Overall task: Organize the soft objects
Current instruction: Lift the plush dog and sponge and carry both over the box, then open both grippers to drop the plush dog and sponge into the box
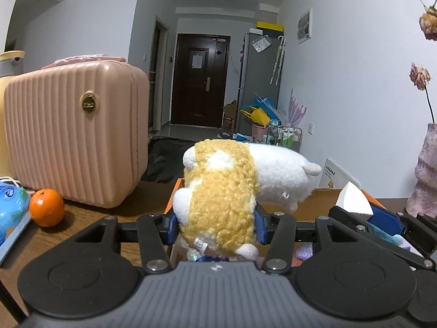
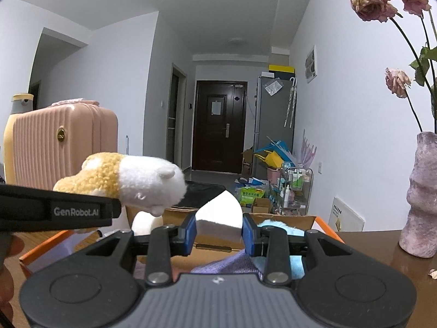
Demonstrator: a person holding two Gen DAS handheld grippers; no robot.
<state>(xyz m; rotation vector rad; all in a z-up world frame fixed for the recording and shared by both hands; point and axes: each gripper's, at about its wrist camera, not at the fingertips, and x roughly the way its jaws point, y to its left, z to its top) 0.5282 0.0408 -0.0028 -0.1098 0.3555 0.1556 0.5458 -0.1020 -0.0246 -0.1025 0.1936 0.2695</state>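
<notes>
The left claw (image 1: 217, 225) is squeezed shut on a soft toy (image 1: 226, 188). The toy is yellow and white and fluffy. Its yellow back end sits between the two blue pads (image 1: 260, 225), and its white head sticks out far past the claw and to the right. The toy hangs in the air over a cardboard box (image 1: 322, 199) with orange flaps.

The right claw (image 2: 219, 229) is closed tight on a white sponge (image 2: 220, 216). The sponge is a wedge shape, and its thick end is pinched between the blue pads (image 2: 191, 231). Its pointed end pokes up and away from the claw. It is also above the box. Purple and blue cloths (image 2: 232, 265) lie inside the box, under this claw.

The toy is to the left of the sponge, a little apart from it.

A pink suitcase (image 1: 73, 136) stands on the table (image 1: 82, 218) at the far left. An orange (image 1: 47, 207) sits just in front of it. A pink vase (image 2: 422, 194) with dried roses stands on the right.
</notes>
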